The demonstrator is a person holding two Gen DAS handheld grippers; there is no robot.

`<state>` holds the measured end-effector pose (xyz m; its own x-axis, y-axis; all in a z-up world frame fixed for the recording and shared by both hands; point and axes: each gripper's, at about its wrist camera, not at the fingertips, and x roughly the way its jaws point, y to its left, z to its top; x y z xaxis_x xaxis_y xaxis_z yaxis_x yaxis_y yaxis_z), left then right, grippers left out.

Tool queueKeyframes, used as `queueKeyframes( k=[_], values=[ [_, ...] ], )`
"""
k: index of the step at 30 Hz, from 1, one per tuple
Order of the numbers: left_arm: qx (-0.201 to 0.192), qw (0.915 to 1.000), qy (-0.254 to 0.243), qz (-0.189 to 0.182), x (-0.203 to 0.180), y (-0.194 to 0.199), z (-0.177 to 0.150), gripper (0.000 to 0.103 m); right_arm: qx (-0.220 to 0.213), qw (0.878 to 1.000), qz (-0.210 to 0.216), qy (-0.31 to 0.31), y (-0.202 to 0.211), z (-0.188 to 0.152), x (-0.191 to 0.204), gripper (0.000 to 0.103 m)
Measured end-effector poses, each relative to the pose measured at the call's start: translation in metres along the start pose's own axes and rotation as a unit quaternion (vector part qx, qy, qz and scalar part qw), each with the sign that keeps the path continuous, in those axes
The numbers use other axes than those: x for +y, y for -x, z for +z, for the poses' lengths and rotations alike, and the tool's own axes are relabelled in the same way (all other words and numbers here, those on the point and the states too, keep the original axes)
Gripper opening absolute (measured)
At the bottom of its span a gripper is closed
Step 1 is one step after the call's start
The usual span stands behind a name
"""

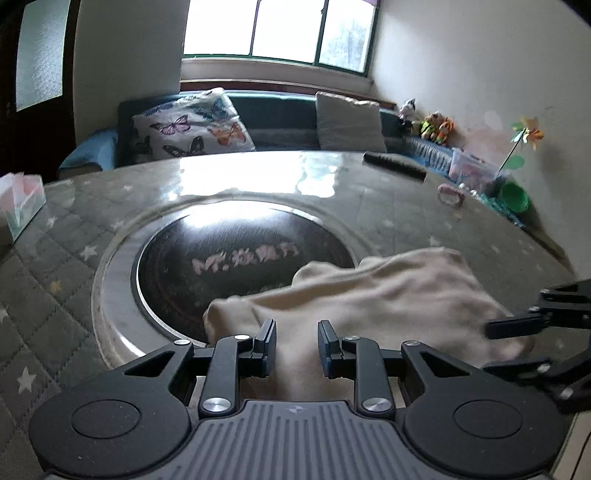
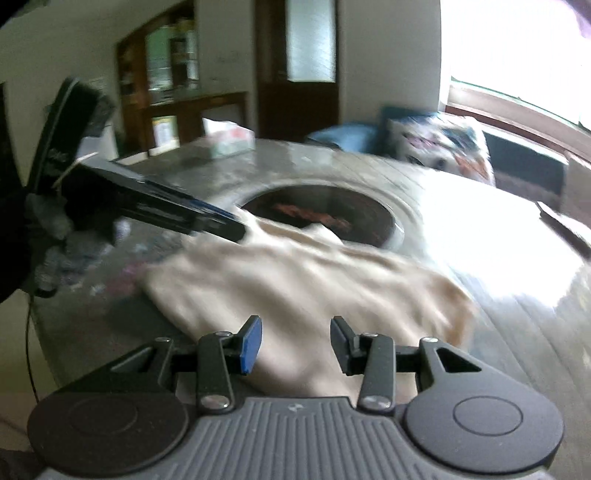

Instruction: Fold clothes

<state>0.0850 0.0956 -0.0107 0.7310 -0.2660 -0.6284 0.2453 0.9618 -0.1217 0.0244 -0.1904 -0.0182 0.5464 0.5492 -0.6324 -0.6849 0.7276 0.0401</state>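
Living room w/ a sofa [image 1: 280, 110] under a bright window [image 1: 280, 29]; in front, a round tabletop [image 1: 74, 236] w/ grey quilted star cover under clear sheet and a dark round hotplate [image 1: 236, 266] set in its middle. Cream garment [image 1: 388, 295] lies crumpled on the tabletop, straight ahead of both tongs, one edge over the hotplate rim. Left tongs [image 1: 297, 345]: jaws partly apart, cloth runs between them, but can't tell if the pads actually press it. Right tongs [image 2: 295, 343]: jaws apart, cloth lies between and below, pads not pressing it (view is motion-blurred). Tissue box [image 1: 22, 199] sits far left of left tongs; butterfly cushion [image 1: 192, 125] beyond, on the sofa.
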Motion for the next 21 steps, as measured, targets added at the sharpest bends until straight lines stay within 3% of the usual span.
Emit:
queueKeyframes(
  k=[5,14,21],
  values=[
    [0.005,0.9999,0.008,0.005,0.004,0.000,-0.004,0.026,0.026,0.999,-0.007,-0.038,0.009,-0.021,-0.022,0.041],
    [-0.006,0.9999,0.007,0.008,-0.001,-0.003,0.007,0.026,-0.029,0.997,-0.032,-0.062,-0.016,0.025,-0.055,0.041],
    [0.004,0.9992,0.034,0.021,0.020,-0.006,0.001,0.026,-0.006,0.993,-0.040,-0.109,-0.051,0.023,-0.084,0.041]
  ],
)
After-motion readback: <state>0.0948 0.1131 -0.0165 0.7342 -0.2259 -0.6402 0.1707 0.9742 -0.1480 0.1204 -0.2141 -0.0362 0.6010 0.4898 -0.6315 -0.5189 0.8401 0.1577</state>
